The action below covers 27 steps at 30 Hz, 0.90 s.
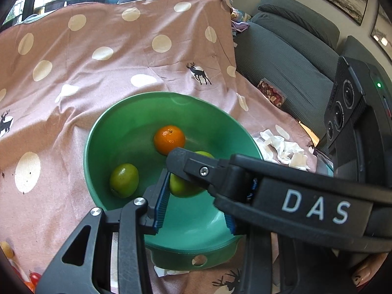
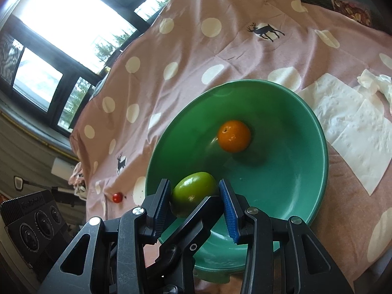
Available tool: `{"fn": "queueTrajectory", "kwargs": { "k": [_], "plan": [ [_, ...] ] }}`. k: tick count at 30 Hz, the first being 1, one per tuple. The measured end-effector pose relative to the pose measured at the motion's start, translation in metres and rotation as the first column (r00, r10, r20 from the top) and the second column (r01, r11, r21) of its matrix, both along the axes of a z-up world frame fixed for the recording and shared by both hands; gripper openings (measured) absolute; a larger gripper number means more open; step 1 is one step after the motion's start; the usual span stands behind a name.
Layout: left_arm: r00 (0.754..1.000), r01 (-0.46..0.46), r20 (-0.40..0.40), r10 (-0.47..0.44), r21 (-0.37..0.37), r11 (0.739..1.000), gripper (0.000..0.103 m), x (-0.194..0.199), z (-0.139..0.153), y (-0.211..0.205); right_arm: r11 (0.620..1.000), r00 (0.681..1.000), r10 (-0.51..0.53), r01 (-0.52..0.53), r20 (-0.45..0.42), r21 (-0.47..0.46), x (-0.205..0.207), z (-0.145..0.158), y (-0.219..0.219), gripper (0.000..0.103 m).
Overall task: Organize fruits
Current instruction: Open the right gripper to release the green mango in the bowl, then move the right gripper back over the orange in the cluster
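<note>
Over the green bowl (image 2: 289, 181), both our claws were clenched: left claw (image 1: 193, 196) and right claw (image 2: 194, 203) each grasped a green fruit (image 1: 181, 188); an orange (image 2: 234, 136) lay inside.

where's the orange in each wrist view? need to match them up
Left wrist: orange sits mid-frame, toward the far side of the green bowl, just beyond the black finger crossing the picture.
Right wrist: orange lies right of centre, in the bowl's upper half, clear of both jaws.
Shared landmark: the black deer print on the cloth beyond the bowl.
</note>
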<state>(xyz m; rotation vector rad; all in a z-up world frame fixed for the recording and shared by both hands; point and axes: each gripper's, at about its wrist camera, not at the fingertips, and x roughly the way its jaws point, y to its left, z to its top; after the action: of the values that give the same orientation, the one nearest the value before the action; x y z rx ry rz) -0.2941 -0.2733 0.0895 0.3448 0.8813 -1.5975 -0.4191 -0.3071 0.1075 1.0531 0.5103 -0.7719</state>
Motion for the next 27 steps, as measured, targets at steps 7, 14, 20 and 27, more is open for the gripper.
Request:
{"fn": "queueTrajectory", "kwargs": {
  "k": [7, 14, 20, 27],
  "plan": [
    [1.0, -0.019, 0.001, 0.019, 0.01, 1.0, 0.041, 0.002, -0.002, 0.002, 1.0, 0.999, -0.011, 0.011, -0.04, -0.011, 0.003, 0.002, 0.002, 0.044],
    [0.998, -0.069, -0.001, 0.069, -0.008, 0.998, 0.06, 0.017, 0.007, 0.023, 0.998, 0.996, -0.016, 0.011, -0.085, -0.057, 0.008, 0.011, 0.009, 0.044],
    [0.976, -0.213, 0.032, 0.213, -0.016, 0.977, 0.073, 0.05, 0.02, 0.068, 0.992, 0.995, 0.019, -0.031, -0.093, -0.123, 0.018, 0.025, 0.024, 0.05],
    [0.883, -0.467, 0.045, 0.466, 0.02, 0.884, 0.078, 0.106, 0.021, 0.141, 0.97, 0.98, 0.163, -0.181, -0.114, -0.164, 0.053, 0.036, 0.049, 0.052]
  ]
}}
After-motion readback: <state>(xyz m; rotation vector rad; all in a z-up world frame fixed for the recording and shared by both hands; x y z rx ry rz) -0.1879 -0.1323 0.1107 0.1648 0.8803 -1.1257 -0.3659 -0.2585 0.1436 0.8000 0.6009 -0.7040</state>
